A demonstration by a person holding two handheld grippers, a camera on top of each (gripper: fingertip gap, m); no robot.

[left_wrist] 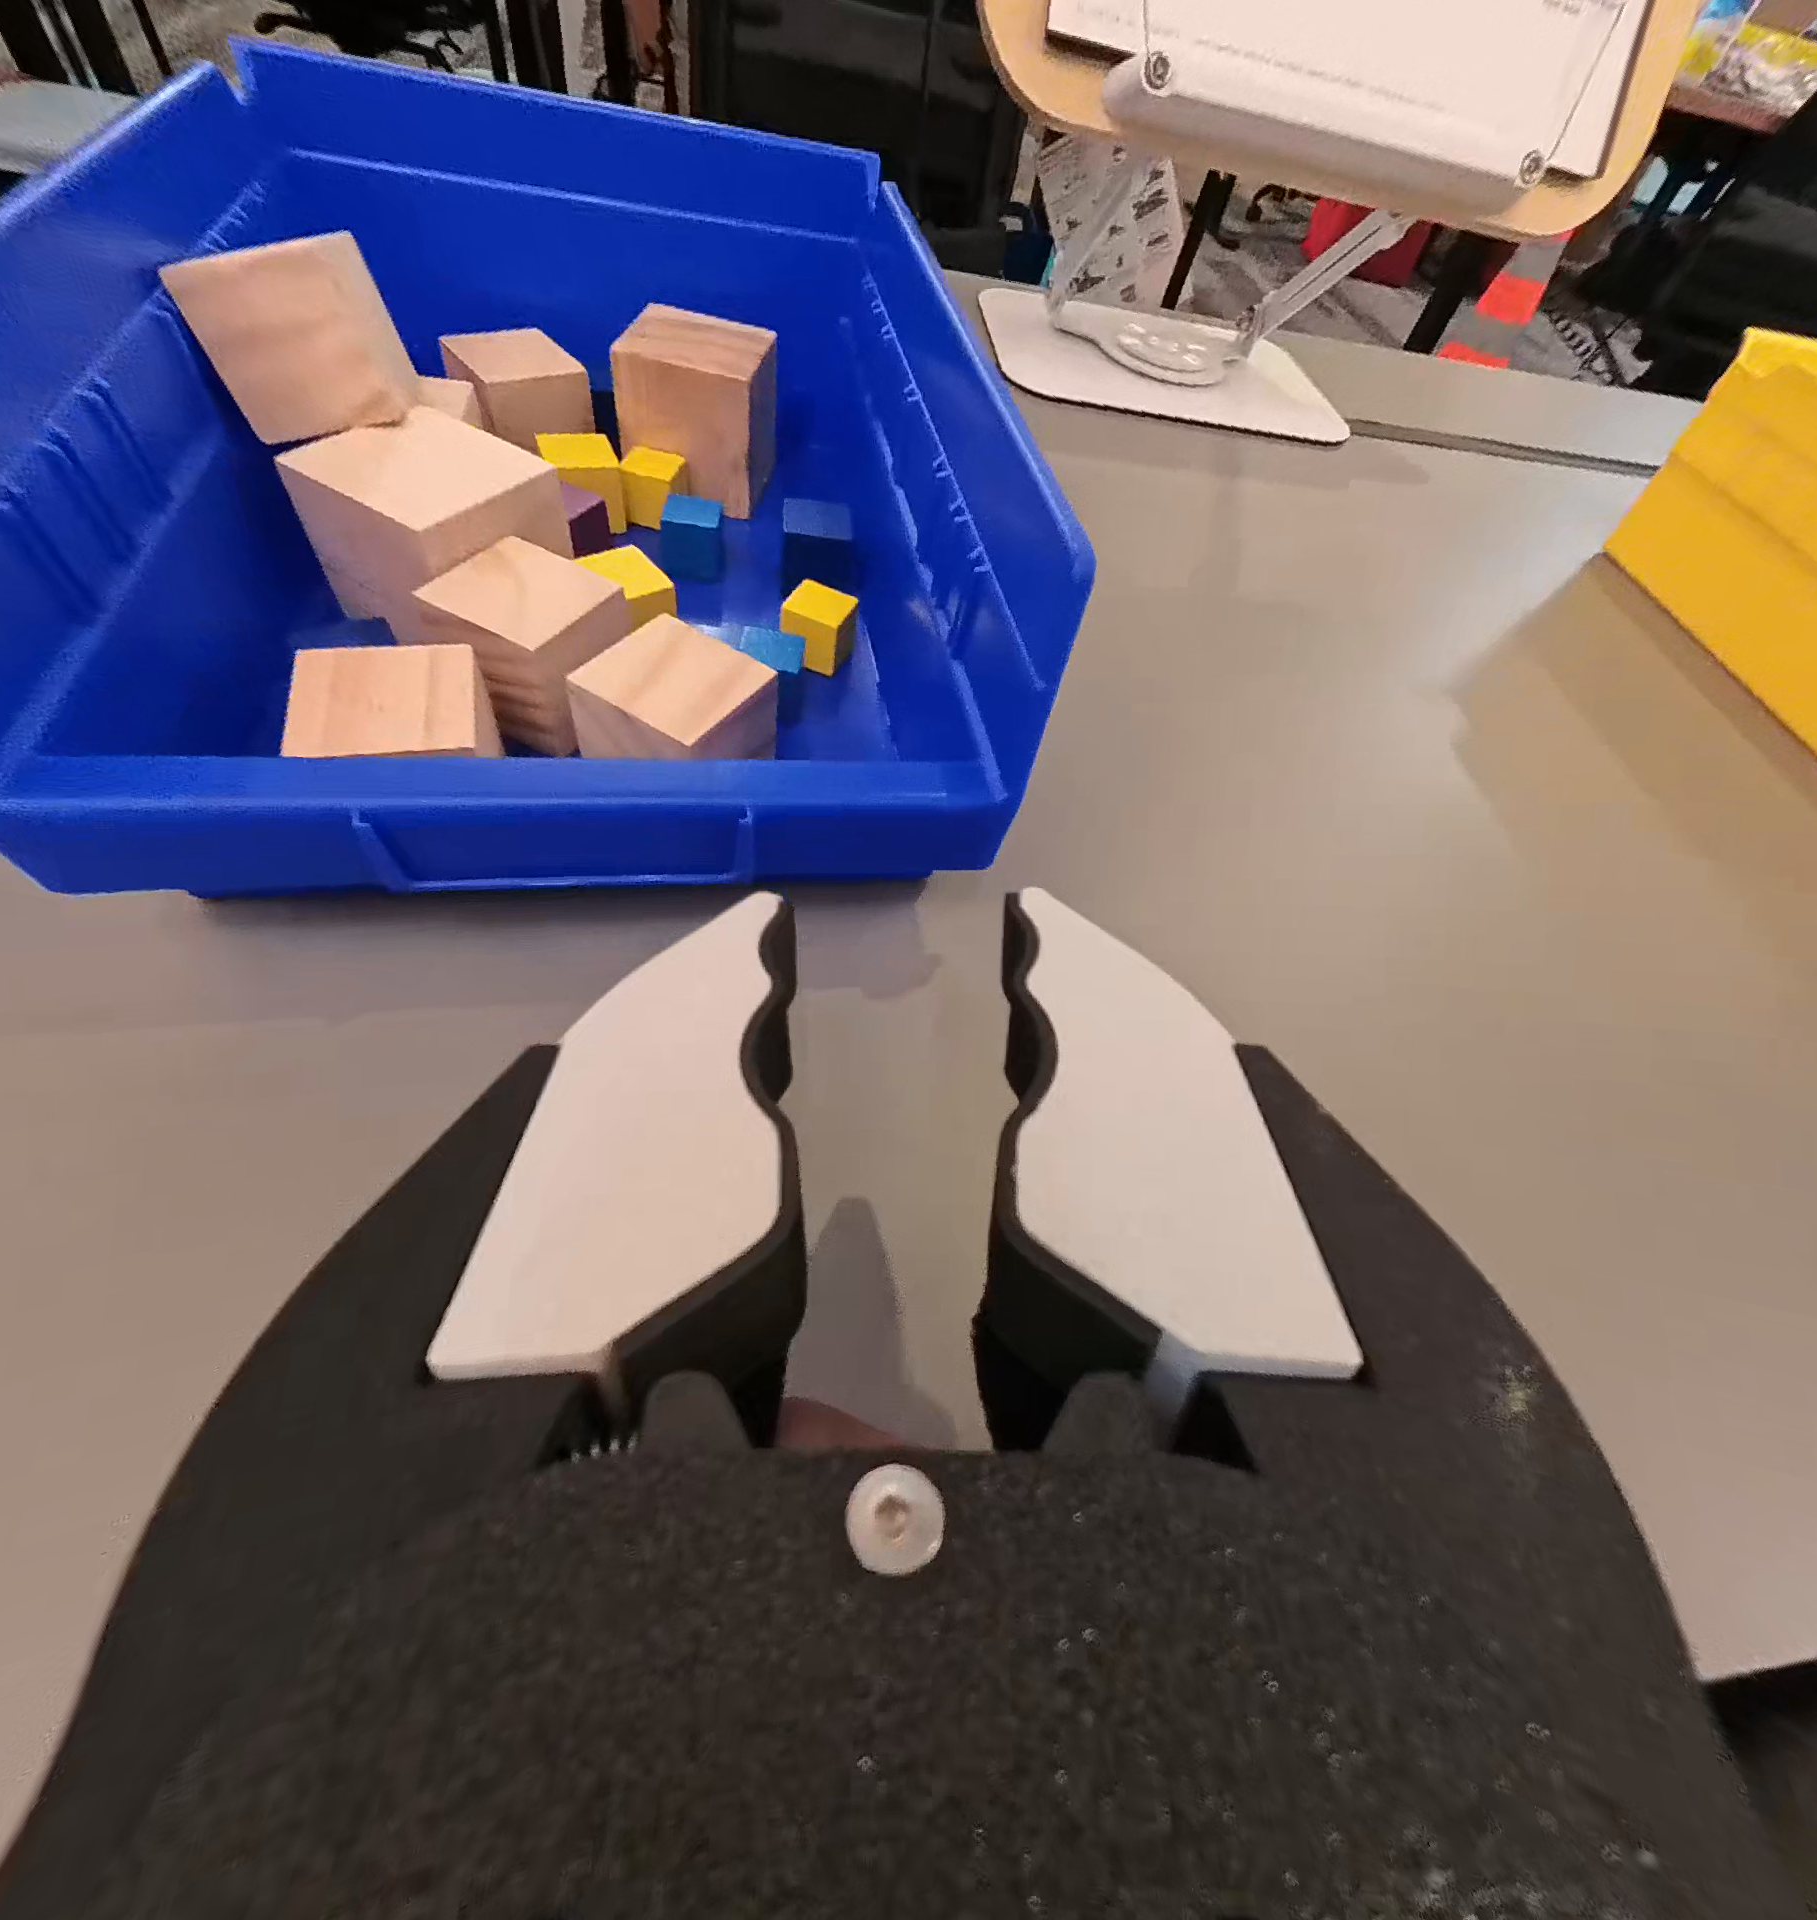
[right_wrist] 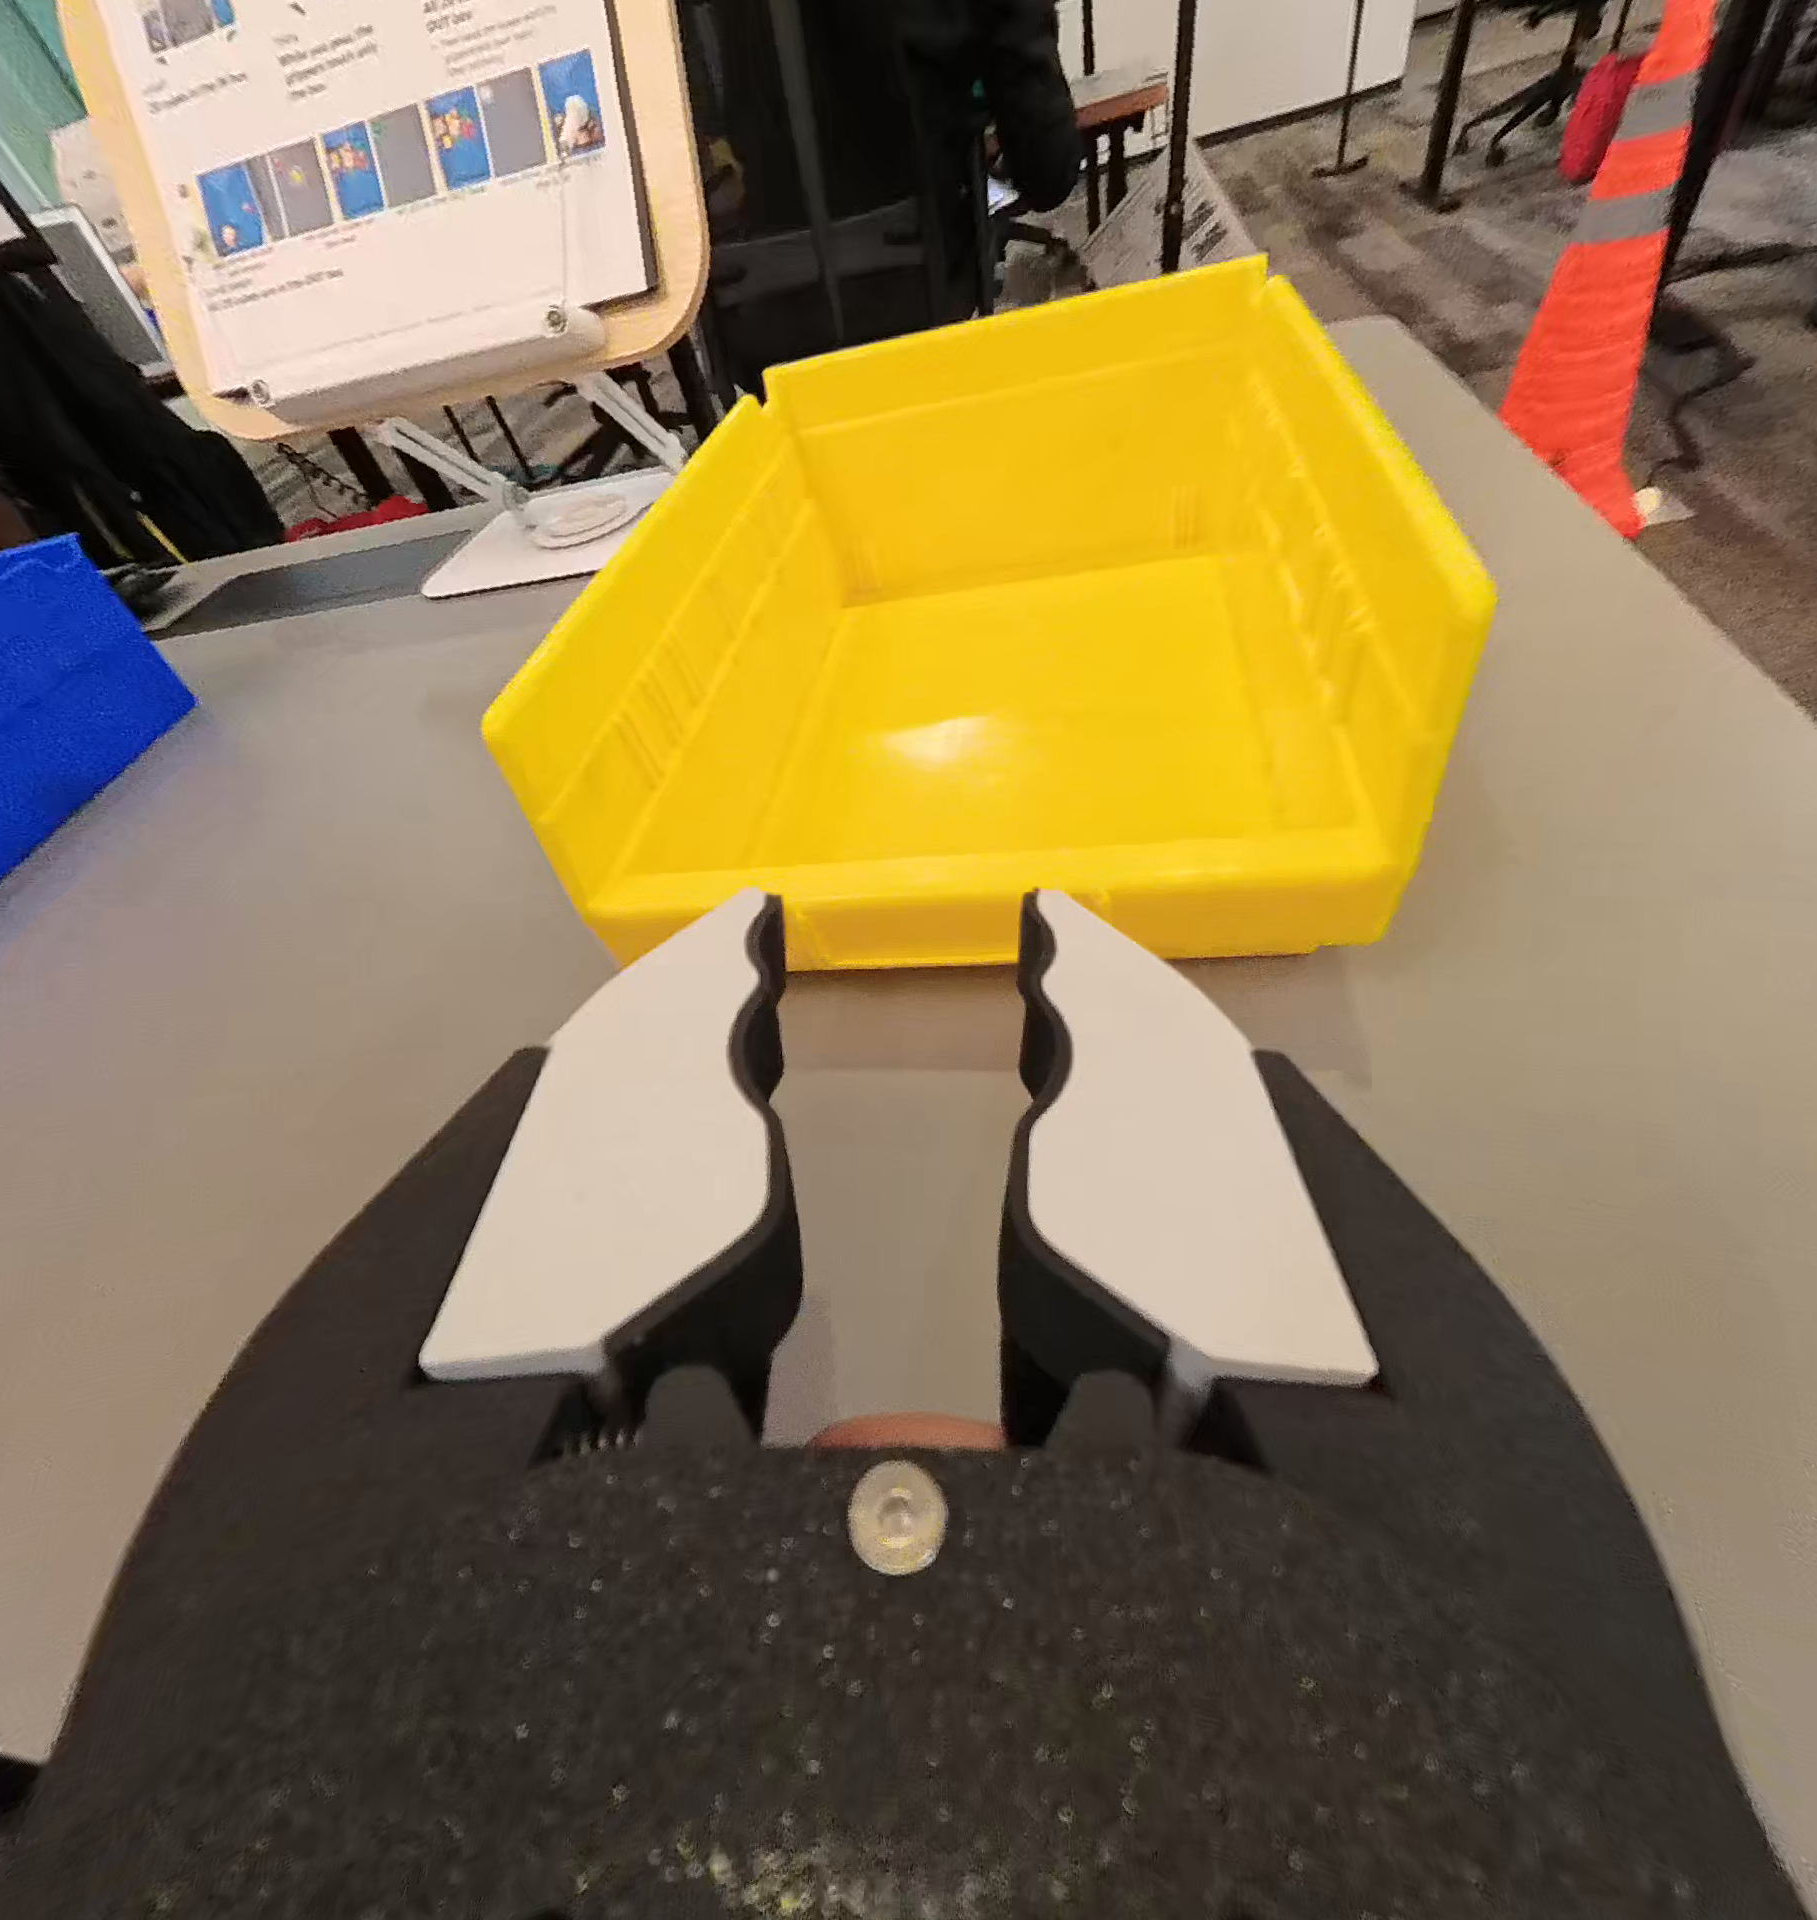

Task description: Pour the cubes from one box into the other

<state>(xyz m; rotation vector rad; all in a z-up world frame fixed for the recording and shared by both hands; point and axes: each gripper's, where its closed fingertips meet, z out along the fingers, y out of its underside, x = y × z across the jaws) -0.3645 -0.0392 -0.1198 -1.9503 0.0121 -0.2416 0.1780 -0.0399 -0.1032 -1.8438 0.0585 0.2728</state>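
Observation:
A blue box (left_wrist: 488, 821) stands on the grey table at the upper left of the left wrist view. It holds several plain wooden cubes (left_wrist: 416, 499) and several small yellow, blue and purple cubes (left_wrist: 821, 623). My left gripper (left_wrist: 899, 914) is open and empty, just in front of the box's near wall, toward its right end. A yellow box (right_wrist: 987, 914), empty, stands ahead in the right wrist view. My right gripper (right_wrist: 899, 914) is open and empty, its tips just before the yellow box's near wall. Each box's edge also shows in the other view: the yellow box (left_wrist: 1756, 540), the blue box (right_wrist: 42, 707).
A board on a white stand (left_wrist: 1164, 364) with a printed sheet stands at the table's far side, between the boxes; it also shows in the right wrist view (right_wrist: 395, 208). An orange cone (right_wrist: 1610, 270) stands on the floor beyond the table's right edge.

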